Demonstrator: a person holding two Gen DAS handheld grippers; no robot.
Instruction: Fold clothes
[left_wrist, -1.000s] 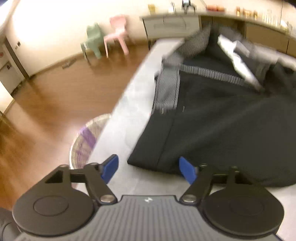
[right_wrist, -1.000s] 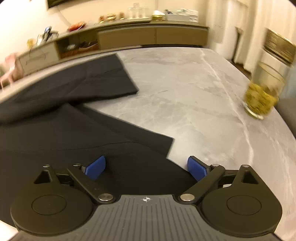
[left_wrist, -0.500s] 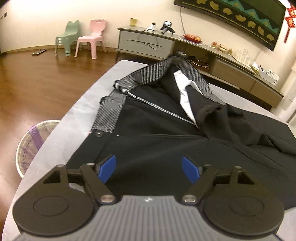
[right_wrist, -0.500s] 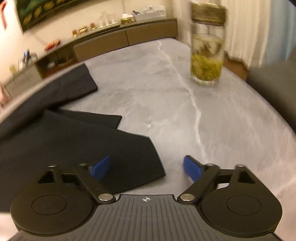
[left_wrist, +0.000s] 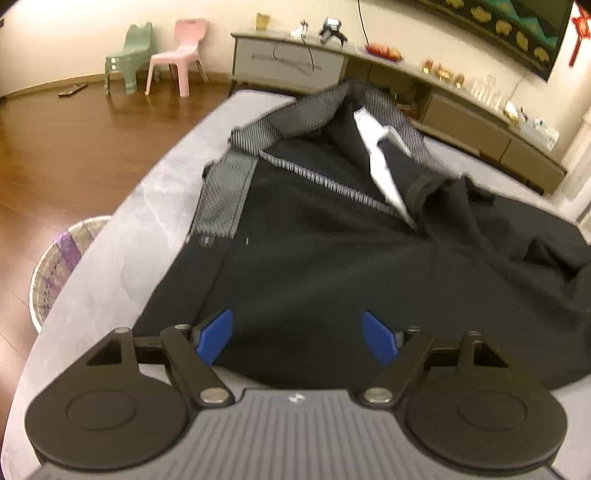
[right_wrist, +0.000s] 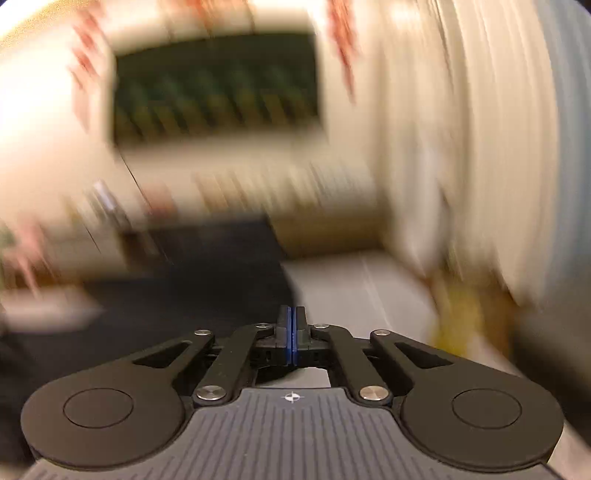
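A black garment (left_wrist: 332, 258) with grey striped lining (left_wrist: 225, 199) and a white inner strip (left_wrist: 380, 162) lies spread on the grey table (left_wrist: 122, 251). In the left wrist view my left gripper (left_wrist: 297, 334) stands open just above the garment's near hem, with the blue fingertips (left_wrist: 216, 334) on either side of the cloth edge. The right wrist view is heavily blurred. There my right gripper (right_wrist: 291, 321) is shut, the blue pads pressed together with no cloth showing between them. The dark garment (right_wrist: 166, 295) lies to its left, on the table (right_wrist: 351, 291).
A woven basket (left_wrist: 55, 273) stands on the wood floor left of the table. A pink chair (left_wrist: 177, 55), a green chair (left_wrist: 129, 51) and a long sideboard (left_wrist: 291, 62) line the far wall. A yellowish blur (right_wrist: 461, 317), probably the glass jar, is at the right.
My right gripper has gone from open to shut, and its view has swung sharply upward into blur. The left gripper stayed open and shifted slightly back toward the garment's near hem.
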